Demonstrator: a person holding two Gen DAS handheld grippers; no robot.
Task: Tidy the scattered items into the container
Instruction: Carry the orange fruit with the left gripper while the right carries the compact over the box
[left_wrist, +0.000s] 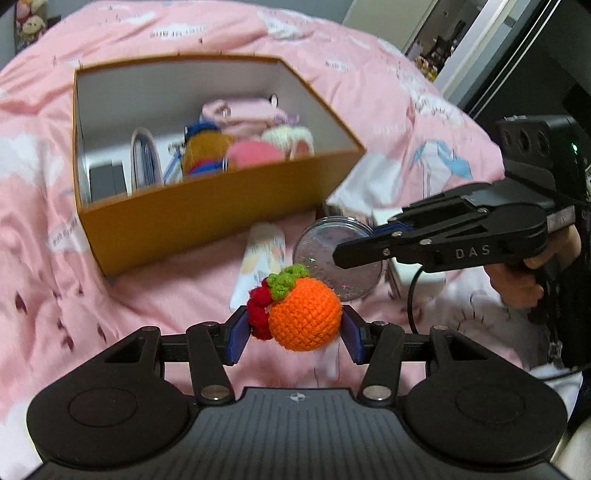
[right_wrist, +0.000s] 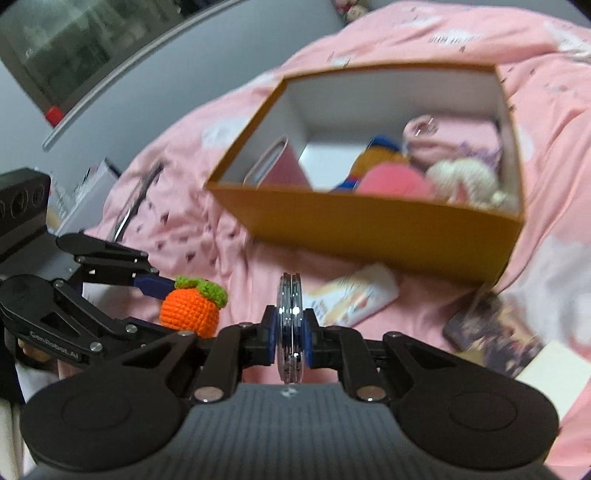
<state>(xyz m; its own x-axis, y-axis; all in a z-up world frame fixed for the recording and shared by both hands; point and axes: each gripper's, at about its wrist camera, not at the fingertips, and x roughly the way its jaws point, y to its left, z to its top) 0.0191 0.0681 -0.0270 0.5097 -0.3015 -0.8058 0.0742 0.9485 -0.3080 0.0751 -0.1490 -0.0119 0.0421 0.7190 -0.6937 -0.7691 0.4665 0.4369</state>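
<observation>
My left gripper (left_wrist: 293, 334) is shut on a crocheted orange fruit (left_wrist: 304, 317) with green leaves and a red berry cluster, held above the pink bedspread; it also shows in the right wrist view (right_wrist: 190, 312). My right gripper (right_wrist: 290, 332) is shut on a clear round disc case (right_wrist: 290, 325), held on edge; the case shows in the left wrist view (left_wrist: 338, 258) just right of the fruit. The open orange box (left_wrist: 207, 218) lies ahead on the bed, holding plush toys, pink cloth and booklets; its front wall shows in the right wrist view (right_wrist: 369, 229).
A white printed card packet (left_wrist: 258, 262) lies on the bedspread in front of the box, also in the right wrist view (right_wrist: 354, 295). A dark printed booklet (right_wrist: 491, 332) and a white card (right_wrist: 554, 373) lie at the right. A grey wall and cabinet stand behind the bed.
</observation>
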